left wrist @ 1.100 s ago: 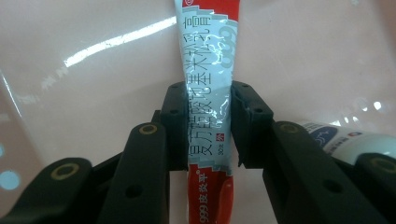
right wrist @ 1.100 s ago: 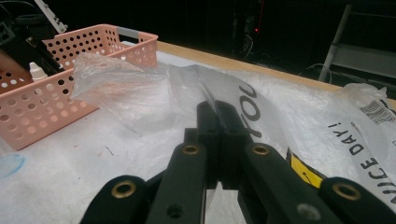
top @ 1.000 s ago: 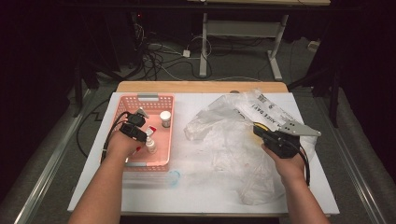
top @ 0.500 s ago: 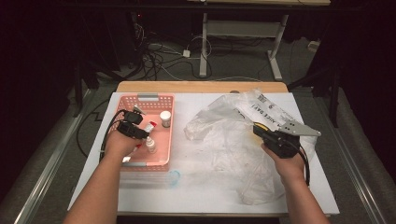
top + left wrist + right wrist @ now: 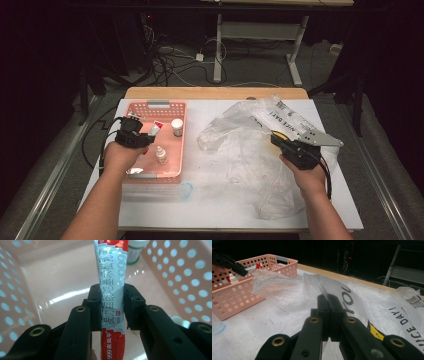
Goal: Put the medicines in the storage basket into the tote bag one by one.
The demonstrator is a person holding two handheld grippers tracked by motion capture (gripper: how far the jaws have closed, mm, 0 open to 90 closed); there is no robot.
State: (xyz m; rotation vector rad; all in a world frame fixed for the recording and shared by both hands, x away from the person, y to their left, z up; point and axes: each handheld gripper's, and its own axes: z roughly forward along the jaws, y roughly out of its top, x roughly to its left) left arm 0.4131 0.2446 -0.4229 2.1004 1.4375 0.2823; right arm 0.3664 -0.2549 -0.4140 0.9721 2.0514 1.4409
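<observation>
Red/white ointment tube (image 5: 111,287) upright over basket; clear bag (image 5: 245,150) crumpled (on table).

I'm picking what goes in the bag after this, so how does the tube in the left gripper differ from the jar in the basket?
The tube is long, flat and red and white with printed text; the jar is short and round with a white cap. The tube is held in the left gripper, while the jar stands upright on the basket floor, untouched. Both are over or in the basket.
</observation>
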